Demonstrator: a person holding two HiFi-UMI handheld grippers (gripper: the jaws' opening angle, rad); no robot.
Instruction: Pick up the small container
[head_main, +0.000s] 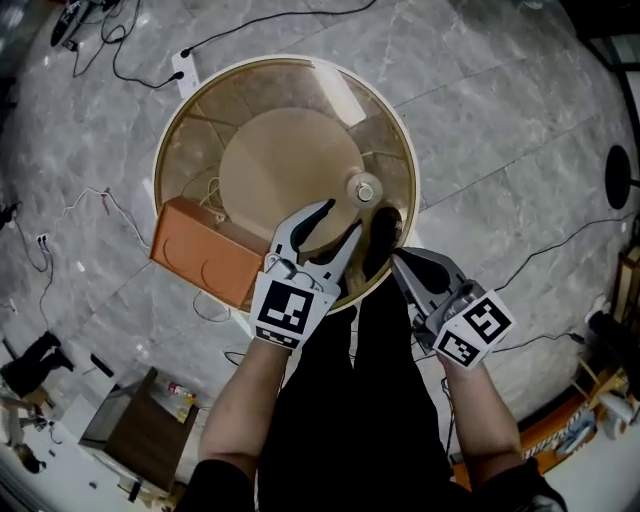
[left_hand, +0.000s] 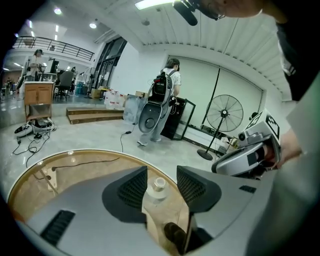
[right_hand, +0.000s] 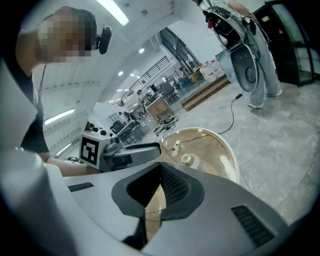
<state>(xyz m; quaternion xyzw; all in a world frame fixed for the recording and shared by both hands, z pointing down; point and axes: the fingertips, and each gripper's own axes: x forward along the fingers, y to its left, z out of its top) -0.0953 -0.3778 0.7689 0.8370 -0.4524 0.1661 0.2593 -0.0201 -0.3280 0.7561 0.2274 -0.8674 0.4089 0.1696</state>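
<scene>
Well, the left gripper (head_main: 342, 220) stands half open, the small container (head_main: 365, 190) untouched just past its tips on the round glass table (head_main: 163, 150), while the right gripper (right_hand: 161, 175) beside it is closed on nothing.

The left gripper (head_main: 338, 222) is held forward, its jaws pointing up and right in the head view. The jaws stand apart, with a clear gap between the pads (left_hand: 134, 187). The right gripper (head_main: 396, 258) sits lower and to the right, pointing up-left, with its jaw tips together. The left forearm (head_main: 240, 400) and right forearm (head_main: 485, 405) are bare, extended and well apart.
</scene>
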